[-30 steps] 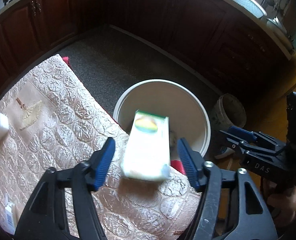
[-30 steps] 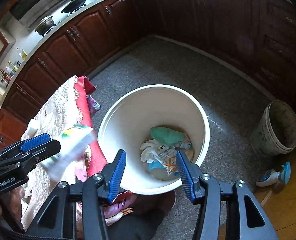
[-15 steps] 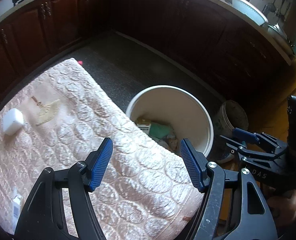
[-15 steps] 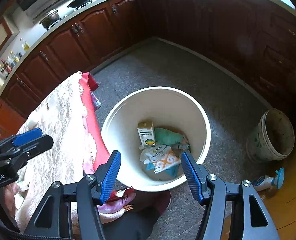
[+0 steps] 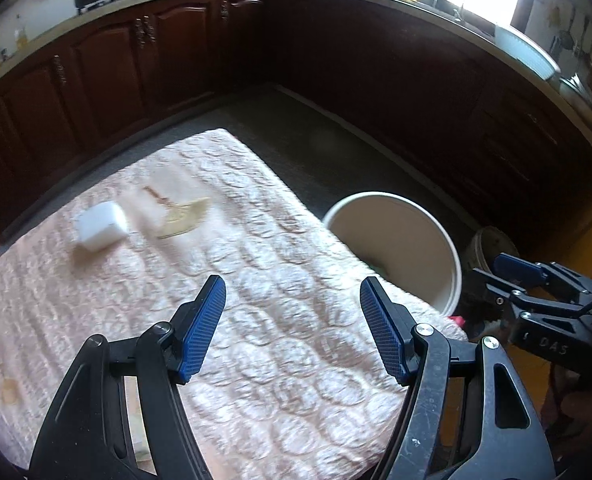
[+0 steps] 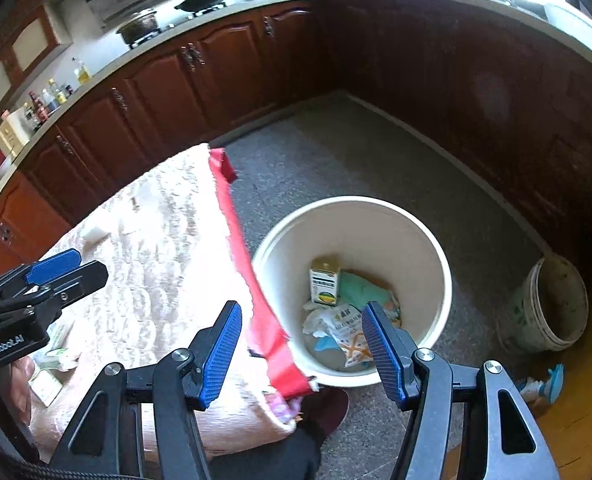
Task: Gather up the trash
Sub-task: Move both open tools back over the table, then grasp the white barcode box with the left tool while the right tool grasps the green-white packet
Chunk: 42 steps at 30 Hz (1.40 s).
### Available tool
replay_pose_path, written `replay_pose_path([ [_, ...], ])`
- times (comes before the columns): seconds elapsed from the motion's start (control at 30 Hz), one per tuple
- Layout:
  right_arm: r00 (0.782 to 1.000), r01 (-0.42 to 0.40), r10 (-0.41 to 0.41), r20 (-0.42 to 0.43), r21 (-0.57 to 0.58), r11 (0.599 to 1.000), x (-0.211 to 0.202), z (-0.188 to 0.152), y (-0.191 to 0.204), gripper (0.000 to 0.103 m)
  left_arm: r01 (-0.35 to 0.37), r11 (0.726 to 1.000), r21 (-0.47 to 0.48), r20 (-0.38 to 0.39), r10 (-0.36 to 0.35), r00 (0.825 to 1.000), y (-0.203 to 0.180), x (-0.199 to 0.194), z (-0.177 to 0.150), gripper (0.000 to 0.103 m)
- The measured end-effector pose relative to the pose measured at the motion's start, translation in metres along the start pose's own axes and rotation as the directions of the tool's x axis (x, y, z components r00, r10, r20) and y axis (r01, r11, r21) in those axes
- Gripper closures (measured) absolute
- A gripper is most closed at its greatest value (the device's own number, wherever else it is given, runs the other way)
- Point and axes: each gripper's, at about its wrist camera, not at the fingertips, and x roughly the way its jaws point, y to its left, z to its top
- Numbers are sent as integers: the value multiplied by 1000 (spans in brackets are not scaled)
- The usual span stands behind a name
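From the left wrist, the left gripper [image 5: 292, 326] hangs over the quilted pink cloth [image 5: 287, 360] with its blue pads [image 5: 199, 330] well apart and nothing between them. Ahead of it and to the left, a small white box [image 5: 100, 230] lies on the cloth beside an embroidered patch [image 5: 179, 216]. Ahead and to the right, past the cloth's edge, stands the white bin [image 5: 454, 276] on the floor, with the right gripper [image 5: 536, 284] just beyond it at the frame's side.

From the right wrist, the right gripper [image 6: 300, 346] also stands with its jaws parted and empty; they have just been opening, and nothing lies between them. Straight ahead and below is the bin [image 6: 444, 280], already holding a small upright carton [image 6: 324, 285], a green wad [image 6: 360, 286] and a printed packet [image 6: 346, 330]. To the gripper's left the cloth's red border [image 6: 251, 280] runs down beside the bin, and the left gripper [image 6: 51, 276] sits further left over the cloth. Some flat paper scraps [image 6: 53, 360] lie beneath it, too blurred to identify.

The step in hand seems to be fetching the next piece. The white box looks the likely target for the left gripper: it should come down with the pads straddling the box's sides, close squarely so the smooth box does not slip, and avoid pinching the cloth. The carry to the bin should pass over the red border, releasing above the bin's middle.
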Motion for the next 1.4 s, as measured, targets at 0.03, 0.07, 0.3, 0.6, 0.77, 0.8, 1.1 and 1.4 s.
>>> replay_pose_path([
  [0.03,1000,-2,2,3,-8,1000,-1,0,5,43,-8,1000,-3,5,8,1000,4,-3,-2,34],
  [0.07,1000,-6,6,5,-20,1000,-2,1,11,43,-20,1000,-6,10,20,1000,9,-7,-3,34],
  [0.3,999,-32,33,9,-82,996,-3,5,50,42,-68,997,-42,32,69,997,42,-26,-10,34],
  [0.6,999,-42,44,7,-179,983,-1,6,101,30,-126,987,-100,15,128,992,98,-50,-33,34],
  [0.77,998,-58,58,-6,-207,977,3,7,122,29,-144,977,-158,1,145,989,136,-66,-52,34],
  [0.8,998,-59,58,-11,-216,975,4,6,128,28,-144,975,-166,-4,146,989,142,-68,-55,34],
  [1.1,990,-135,119,-71,-282,950,17,-5,171,24,-137,967,-215,-101,117,988,192,-75,-91,27],
  [1.4,980,-180,142,-141,-316,932,34,-18,197,24,-164,978,-132,-227,131,965,173,-25,-102,23],
])
